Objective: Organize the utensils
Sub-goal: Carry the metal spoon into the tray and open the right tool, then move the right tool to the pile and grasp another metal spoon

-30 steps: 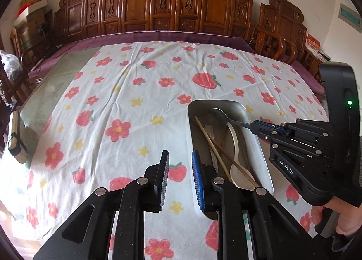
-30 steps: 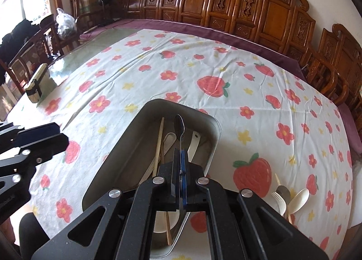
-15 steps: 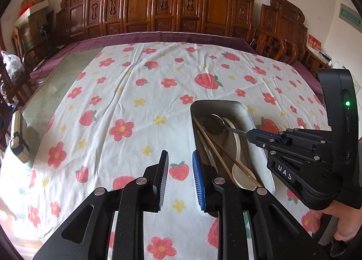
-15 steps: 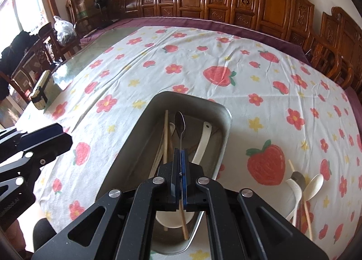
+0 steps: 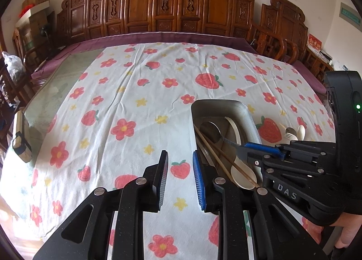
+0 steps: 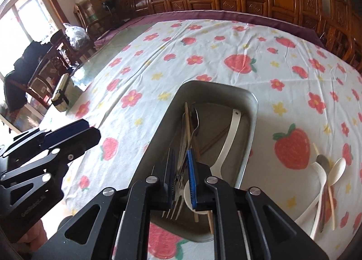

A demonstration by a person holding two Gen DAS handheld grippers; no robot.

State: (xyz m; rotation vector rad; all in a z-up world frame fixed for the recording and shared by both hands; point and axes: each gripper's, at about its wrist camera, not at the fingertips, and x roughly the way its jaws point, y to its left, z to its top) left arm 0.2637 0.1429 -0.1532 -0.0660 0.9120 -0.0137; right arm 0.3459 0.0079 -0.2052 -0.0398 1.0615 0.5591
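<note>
A steel tray [image 5: 196, 107] [image 6: 252, 101] lies on the strawberry cloth. It holds wooden chopsticks [image 5: 217, 153], a white plastic spoon [image 6: 228, 138], a fork [image 6: 173, 211] and a metal spoon [image 5: 209, 130] [image 6: 195, 115]. My right gripper [image 6: 181, 169] [image 5: 243, 148] hangs over the tray's near end. Its jaws are opening, and the metal spoon's handle runs loose between them while its bowl rests in the tray. My left gripper [image 5: 179, 173] [image 6: 94, 132] stands open left of the tray, over bare cloth, with nothing between its fingers.
More spoons [image 6: 325, 169] [image 5: 294, 133], white plastic and metal, lie on the cloth right of the tray. A small box [image 5: 20, 142] [image 6: 62, 95] sits at the table's left edge. Carved wooden chairs [image 5: 176, 11] line the far side.
The right gripper's jaws have parted from the spoon handle they were shut on. The spoon has sunk into the tray, and the gripper has tilted and rolled a little. The left gripper has stayed put.
</note>
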